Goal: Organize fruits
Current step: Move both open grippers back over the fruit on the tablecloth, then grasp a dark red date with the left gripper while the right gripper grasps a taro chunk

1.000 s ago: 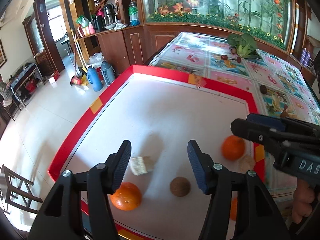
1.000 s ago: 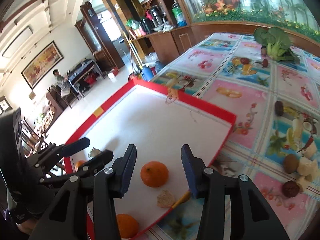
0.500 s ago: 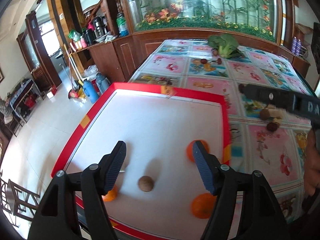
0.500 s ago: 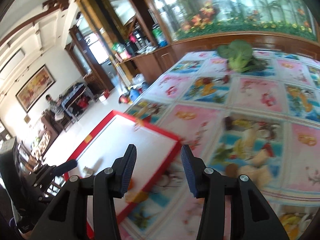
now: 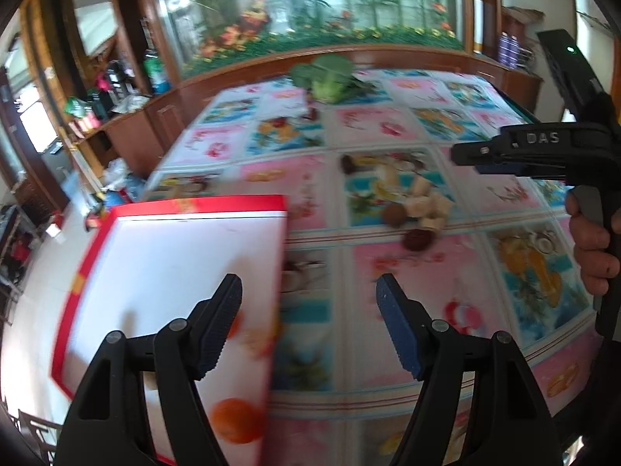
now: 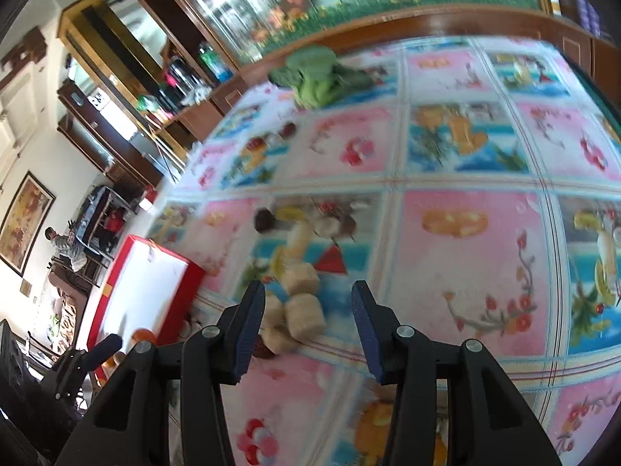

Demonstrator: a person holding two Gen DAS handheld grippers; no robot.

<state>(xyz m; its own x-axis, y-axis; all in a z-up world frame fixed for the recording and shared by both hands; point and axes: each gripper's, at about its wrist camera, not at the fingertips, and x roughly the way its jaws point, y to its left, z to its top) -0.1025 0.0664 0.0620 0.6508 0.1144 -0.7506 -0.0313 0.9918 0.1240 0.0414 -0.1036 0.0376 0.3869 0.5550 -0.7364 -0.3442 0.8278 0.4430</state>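
Note:
A white tray with a red rim (image 5: 186,209) lies on the left of the table and holds an orange (image 5: 236,419); it also shows in the right wrist view (image 6: 155,268). A pile of pale fruit chunks (image 5: 425,206) and dark round fruits (image 5: 417,239) lies on the patterned cloth to the right of the tray. My left gripper (image 5: 308,295) is open and empty above the tray's right edge. My right gripper (image 6: 308,303) is open and empty, just above the pale chunks (image 6: 300,310). It also shows in the left wrist view (image 5: 524,153).
A green leafy vegetable (image 5: 330,75) lies at the far end of the table, also in the right wrist view (image 6: 314,73). A wooden counter and a glass wall stand behind it. The floor drops away to the left of the tray.
Both grippers have swung right, away from the tray and toward the fruit pile on the cloth. The right gripper now hovers over the pale chunks. Both stay open.

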